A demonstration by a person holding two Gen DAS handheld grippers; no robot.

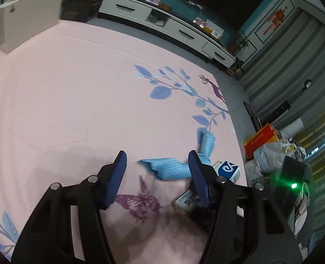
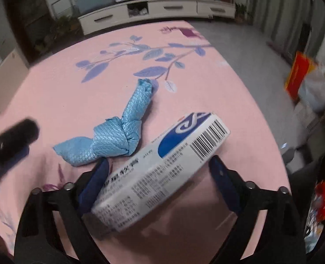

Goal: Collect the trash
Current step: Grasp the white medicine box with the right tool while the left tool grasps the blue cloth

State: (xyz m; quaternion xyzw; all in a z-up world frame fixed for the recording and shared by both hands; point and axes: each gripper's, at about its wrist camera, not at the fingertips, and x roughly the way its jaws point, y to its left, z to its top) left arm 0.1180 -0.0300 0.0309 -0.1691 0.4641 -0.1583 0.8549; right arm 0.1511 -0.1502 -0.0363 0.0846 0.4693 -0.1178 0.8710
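The right gripper (image 2: 159,171) is straddling a box (image 2: 162,169), its blue fingers (image 2: 96,182) spread wide on either side. The box is lying tilted across the gap, near the left finger and apart from the right; whether it is being carried or resting on the sheet is not clear.

The left gripper (image 1: 156,173) is hovering released, nothing between its fingers, just above the bag (image 1: 173,169), which is lying on the sheet (image 1: 63,99) beside the box.

To do this well, the right gripper should probably be closing squarely on the box's long flat sides, near its middle, so it is not swivelling out.

The box is thin white card, printed with a blue swirl, small text and a barcode. The bag is crinkly pale blue plastic, knotted in the middle with two twisted tails. The sheet is soft pink cloth with blue leaves.
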